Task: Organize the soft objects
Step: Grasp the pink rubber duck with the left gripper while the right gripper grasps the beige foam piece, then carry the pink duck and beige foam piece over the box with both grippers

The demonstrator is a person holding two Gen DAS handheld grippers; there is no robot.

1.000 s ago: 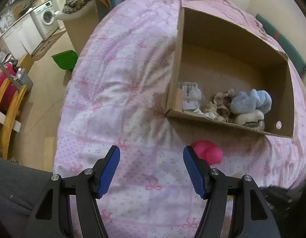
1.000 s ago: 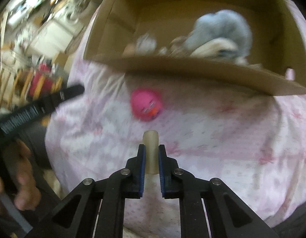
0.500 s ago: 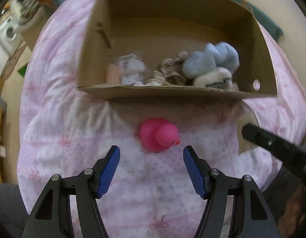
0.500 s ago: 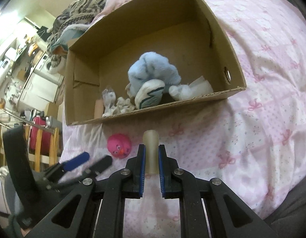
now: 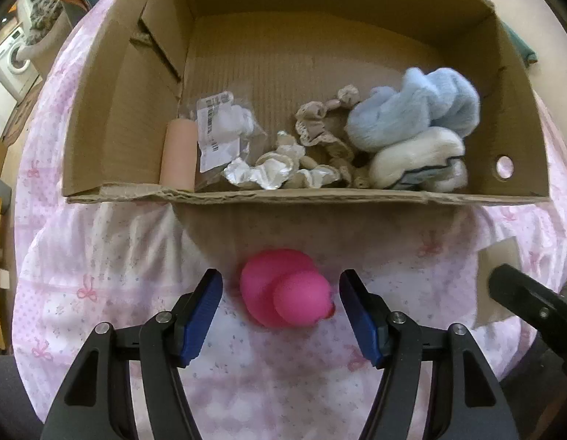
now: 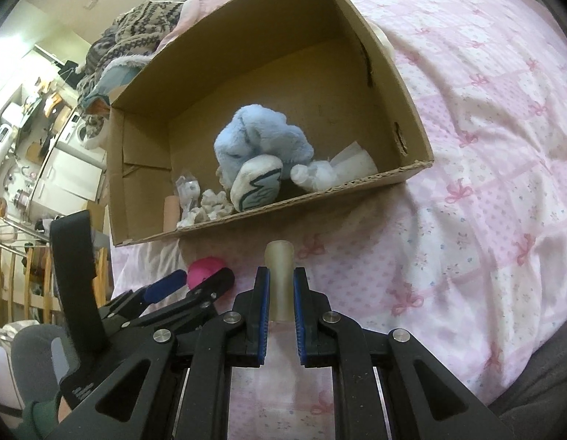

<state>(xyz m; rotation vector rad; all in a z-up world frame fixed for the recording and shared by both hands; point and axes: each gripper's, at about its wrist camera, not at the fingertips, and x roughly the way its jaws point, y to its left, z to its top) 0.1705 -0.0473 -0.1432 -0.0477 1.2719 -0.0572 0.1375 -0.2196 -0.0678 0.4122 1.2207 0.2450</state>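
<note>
The left claw (image 5: 281,311) points steeply down at the bed (image 5: 100,256), its blue pads spread wide on either side of a pink rubber duck (image 5: 285,288). The duck lies on the pink bow-print bedcover just in front of the cardboard box (image 5: 301,196), and the pads flank it without touching it (a clear gap shows on each side).

The right claw (image 6: 281,293) is closed tight on a pale, translucent rubbery tube (image 6: 279,278), which stands up between the pads with its rounded end poking out past the fingertips. From the right wrist view the left claw (image 6: 195,282) appears at the lower left, its tips either side of the pink duck (image 6: 204,269), with a bit of a sleeve and hand (image 6: 41,414) below it.

The box (image 6: 411,168) sits open on the bed, near the edge. Along its front wall, in the left wrist view, lie a peach-coloured cylinder (image 5: 178,154) at the left, a clear packet (image 5: 221,132) with a white label beside it, some crumpled silvery-white pieces (image 5: 268,170), beige frilly fabric bits (image 5: 320,128), and a pale blue plush toy (image 5: 415,110) with cream feet at the right (the plush is the largest thing in the box). In the right wrist view a whitish bundle (image 6: 334,168) also lies beside the plush (image 6: 261,143), in the box's front right corner.
</note>
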